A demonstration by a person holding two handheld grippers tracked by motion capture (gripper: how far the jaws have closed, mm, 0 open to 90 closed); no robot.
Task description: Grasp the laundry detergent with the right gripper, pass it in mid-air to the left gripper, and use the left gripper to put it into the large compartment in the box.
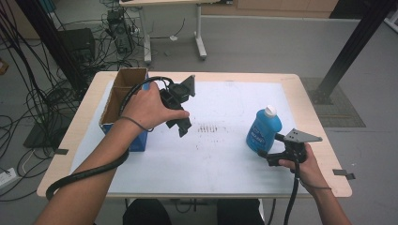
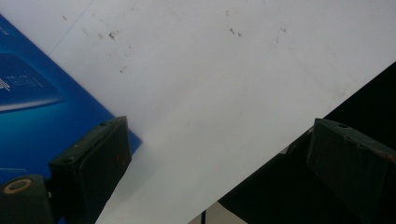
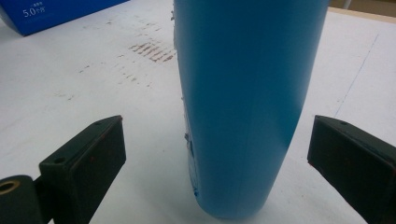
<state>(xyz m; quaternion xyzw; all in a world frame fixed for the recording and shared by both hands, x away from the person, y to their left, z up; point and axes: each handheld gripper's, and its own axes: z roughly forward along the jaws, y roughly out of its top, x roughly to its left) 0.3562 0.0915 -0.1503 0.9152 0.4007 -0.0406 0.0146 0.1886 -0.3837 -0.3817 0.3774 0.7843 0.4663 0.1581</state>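
We hold our right gripper point(image 1: 268, 154) low at the table's point(image 1: 309, 91) four o'clock, its jaws spread wide with the blue bottle point(image 1: 263, 130) standing upright between them, neither pad touching it. In the right gripper view the bottle's point(image 3: 245, 102) body rises in the middle of the gap, white sheet point(image 3: 70, 88) bare on both sides. At about nine o'clock from the bottle, well apart, a patch of brown scuff marks point(image 1: 207, 128) stains the sheet. Our left gripper point(image 1: 180, 123) hangs over the sheet at the table's ten o'clock, jaws also wide apart and gripping nothing. Just beside it, at its nine o'clock, stands the open cardboard box point(image 1: 121, 101) with blue sides point(image 2: 28, 102).
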